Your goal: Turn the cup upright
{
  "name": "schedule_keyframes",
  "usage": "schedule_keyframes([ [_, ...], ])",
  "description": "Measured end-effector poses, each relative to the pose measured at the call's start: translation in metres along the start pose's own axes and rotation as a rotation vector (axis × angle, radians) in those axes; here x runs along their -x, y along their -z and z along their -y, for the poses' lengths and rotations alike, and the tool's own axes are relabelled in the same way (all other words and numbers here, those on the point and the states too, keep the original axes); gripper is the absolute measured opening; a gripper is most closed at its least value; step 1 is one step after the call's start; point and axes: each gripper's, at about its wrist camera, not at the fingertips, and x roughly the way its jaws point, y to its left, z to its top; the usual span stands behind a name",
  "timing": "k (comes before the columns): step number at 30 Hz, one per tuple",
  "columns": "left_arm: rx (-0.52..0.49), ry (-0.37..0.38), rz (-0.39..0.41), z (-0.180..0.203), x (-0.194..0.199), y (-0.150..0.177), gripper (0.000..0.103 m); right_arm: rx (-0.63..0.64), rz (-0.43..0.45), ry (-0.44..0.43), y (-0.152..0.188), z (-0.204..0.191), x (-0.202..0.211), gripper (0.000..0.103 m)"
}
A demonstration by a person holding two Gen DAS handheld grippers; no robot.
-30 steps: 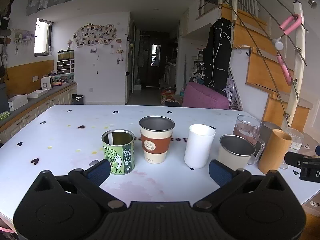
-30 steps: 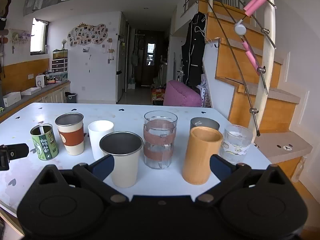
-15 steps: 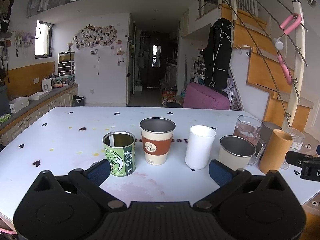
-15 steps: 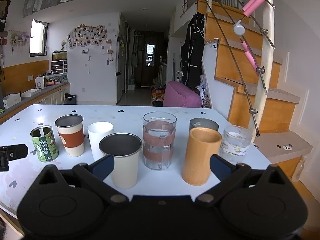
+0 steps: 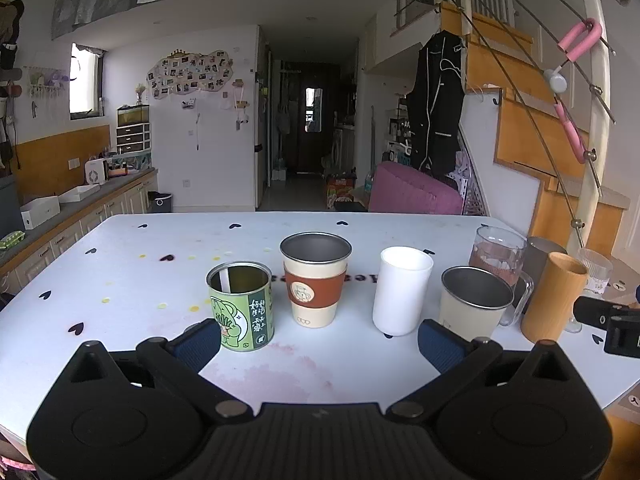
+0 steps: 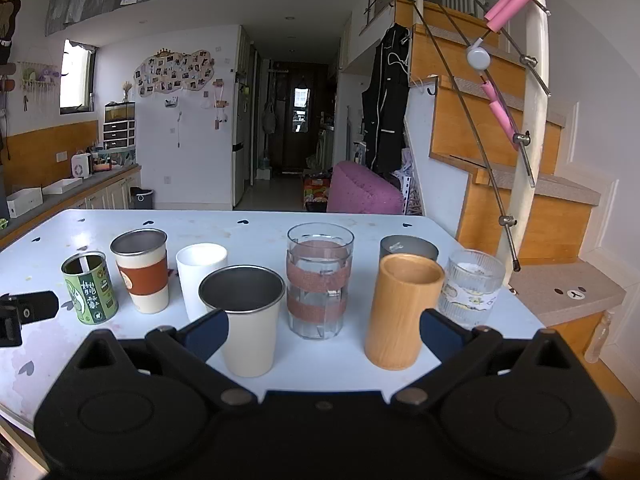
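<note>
Cups stand in a row on the white tabletop [image 5: 120, 280] in the left wrist view: a green tin [image 5: 241, 306], a steel cup with brown sleeve [image 5: 315, 279], a white cup [image 5: 402, 290] and a cream steel cup [image 5: 472, 304]. The white cup shows a closed flat top here, so I judge it is the one upside down, but I am not sure. The left gripper [image 5: 319, 338] is spread wide and holds nothing, just before the row. In the right wrist view, the right gripper [image 6: 324, 330] is also spread and empty, near the cream steel cup [image 6: 246, 318], a glass with bands [image 6: 319, 285] and a wooden cup [image 6: 404, 314]; the white cup [image 6: 200, 270] is behind. Nothing is grasped, so the flip seems not yet begun.
</note>
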Motion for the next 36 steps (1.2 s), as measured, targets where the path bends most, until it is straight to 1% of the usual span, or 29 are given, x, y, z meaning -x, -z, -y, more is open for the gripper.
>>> schedule_keyframes([
  [36, -0.008, -0.003, -0.004, 0.0001, 0.0009, 0.0024, 0.103, -0.002, 0.005, -0.005, -0.0014, -0.0019, -0.0001, 0.103],
])
